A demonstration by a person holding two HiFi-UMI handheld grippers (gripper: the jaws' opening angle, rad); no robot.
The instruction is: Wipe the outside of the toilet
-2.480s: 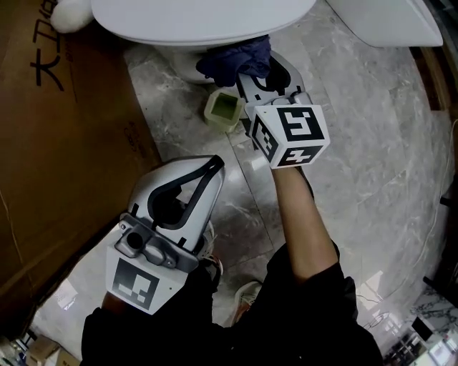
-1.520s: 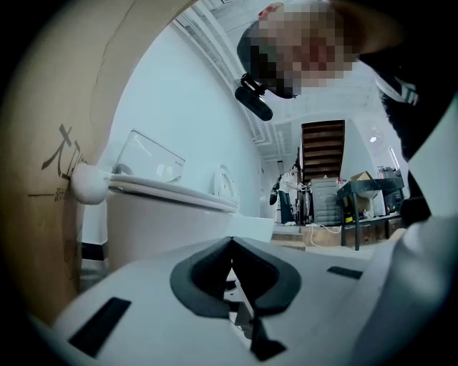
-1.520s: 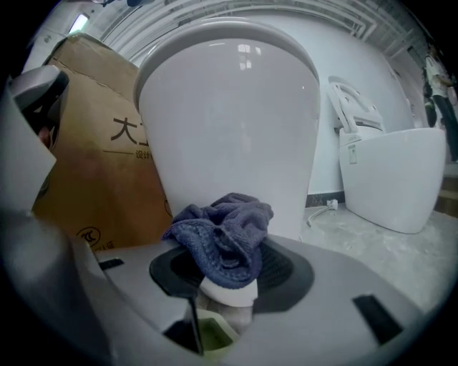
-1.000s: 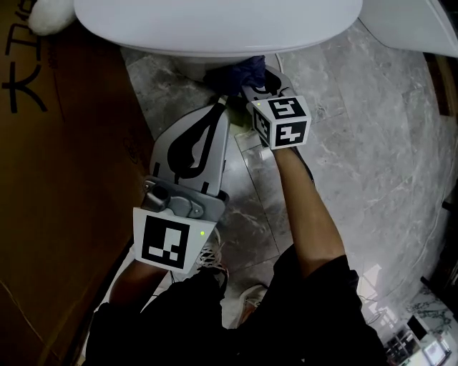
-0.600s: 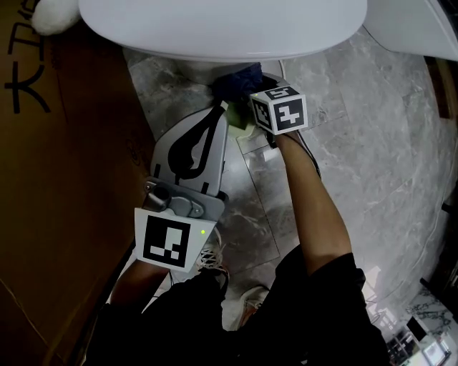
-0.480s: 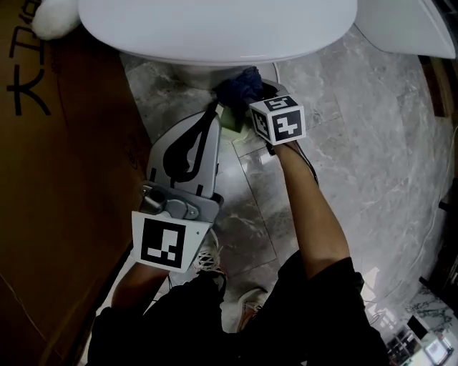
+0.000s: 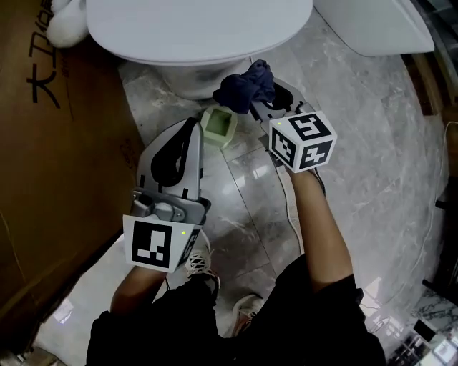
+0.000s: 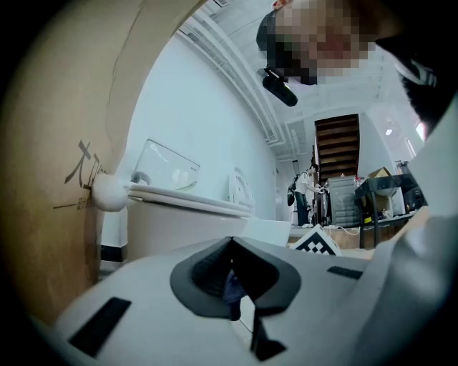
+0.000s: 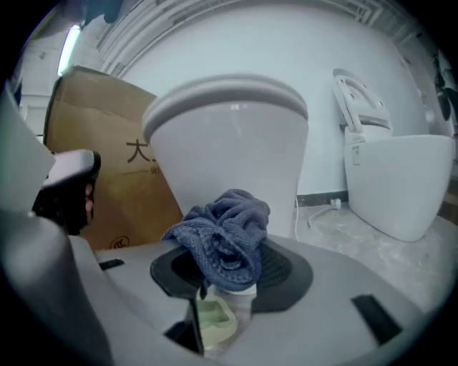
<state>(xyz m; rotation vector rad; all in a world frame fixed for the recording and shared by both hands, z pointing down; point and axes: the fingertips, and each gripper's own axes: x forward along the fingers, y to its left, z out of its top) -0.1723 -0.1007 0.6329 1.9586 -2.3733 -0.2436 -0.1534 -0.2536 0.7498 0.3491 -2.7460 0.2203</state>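
Note:
The white toilet (image 7: 193, 28) fills the top of the head view, its pedestal (image 9: 229, 150) straight ahead in the right gripper view. My right gripper (image 7: 261, 100) is shut on a bunched dark blue cloth (image 7: 245, 87), which sticks up from between the pads (image 9: 225, 232). The cloth sits just in front of the pedestal's right side, seemingly a little off it. My left gripper (image 7: 192, 127) hangs lower left, pointed at the toilet base, jaws together with nothing in them (image 8: 232, 271).
A small pale green container (image 7: 218, 125) stands on the marble floor between the two grippers. A big cardboard box (image 7: 43, 143) walls off the left. A second white fixture (image 7: 372, 21) stands at the upper right. The person's shoes and legs are below.
The right gripper has drawn the cloth back out from under the bowl rim, to the right and away from the pedestal. The left gripper has dropped back a little from the toilet.

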